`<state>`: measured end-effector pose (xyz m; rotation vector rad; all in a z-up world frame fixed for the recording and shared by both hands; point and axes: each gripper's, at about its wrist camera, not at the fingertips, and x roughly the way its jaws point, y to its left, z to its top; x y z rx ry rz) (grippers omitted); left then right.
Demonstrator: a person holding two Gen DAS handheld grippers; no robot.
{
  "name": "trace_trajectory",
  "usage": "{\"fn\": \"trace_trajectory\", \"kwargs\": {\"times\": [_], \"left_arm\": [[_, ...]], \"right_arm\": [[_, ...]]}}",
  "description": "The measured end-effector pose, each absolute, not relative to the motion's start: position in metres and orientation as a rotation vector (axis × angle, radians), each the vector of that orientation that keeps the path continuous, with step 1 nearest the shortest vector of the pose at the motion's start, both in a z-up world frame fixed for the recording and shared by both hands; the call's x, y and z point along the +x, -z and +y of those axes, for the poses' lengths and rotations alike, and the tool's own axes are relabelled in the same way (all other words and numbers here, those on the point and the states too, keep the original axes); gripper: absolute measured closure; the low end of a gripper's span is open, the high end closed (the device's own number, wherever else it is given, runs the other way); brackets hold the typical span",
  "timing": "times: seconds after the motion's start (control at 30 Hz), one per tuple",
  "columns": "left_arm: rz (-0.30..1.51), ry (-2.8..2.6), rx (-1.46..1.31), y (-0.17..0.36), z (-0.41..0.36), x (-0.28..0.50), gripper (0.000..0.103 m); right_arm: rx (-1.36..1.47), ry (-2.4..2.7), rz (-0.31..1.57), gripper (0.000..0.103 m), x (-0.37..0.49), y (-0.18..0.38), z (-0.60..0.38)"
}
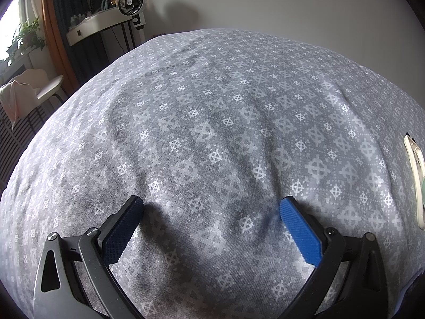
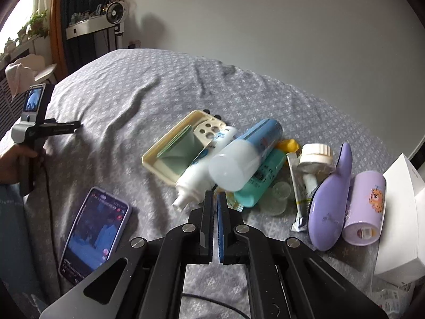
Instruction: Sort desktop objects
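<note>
Near the bed's right edge, the toiletries pile [image 2: 249, 164] is waiting to be sorted.
Right gripper [image 2: 215, 196] is hovering beside it, jaws together, empty; left gripper [image 1: 211, 207] is gaping over bare bedspread [image 1: 212, 106], keeping clear.

We hold two matching tools. The right gripper [image 2: 215, 194] has black angular link arms joined by round silver screws [image 2: 189, 227], with triangular cut-outs near the base and blue ribbed pads on its fingers [image 2: 221, 228]. The left gripper [image 1: 211, 207] shows the same black frame and blue textured pads. From the right wrist view, its grey handle carries a small lit screen [image 2: 34, 100].
</note>
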<state>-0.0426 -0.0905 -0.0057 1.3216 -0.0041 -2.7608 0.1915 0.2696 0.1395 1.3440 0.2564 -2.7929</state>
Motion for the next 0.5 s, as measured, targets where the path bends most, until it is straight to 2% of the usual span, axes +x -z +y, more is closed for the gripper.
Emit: {"fn": "trace_trajectory", "kwargs": {"times": [0.3, 0.37, 0.4, 0.43, 0.5], "left_arm": [[-0.004, 2.761, 1.321, 0.006, -0.090, -0.042, 0.000], [-0.004, 2.761, 1.321, 0.006, -0.090, -0.042, 0.000], [-0.004, 2.761, 1.321, 0.006, -0.090, -0.042, 0.000], [-0.004, 2.761, 1.321, 0.006, -0.090, -0.042, 0.000], [-0.005, 2.761, 1.321, 0.006, -0.090, -0.042, 0.000]], "right_arm": [[1.476, 2.786, 0.138, 0.101, 0.212, -0.130, 0.291], [1.518, 2.777, 0.071, 0.089, 0.208, -0.126, 0.300], [1.540, 2.774, 0.032, 0.066, 0.207, -0.123, 0.304], [1.560, 2.777, -0.006, 0.036, 0.205, -0.120, 0.307], [1.548, 2.800, -0.061, 0.016, 0.205, -0.118, 0.311]]}}
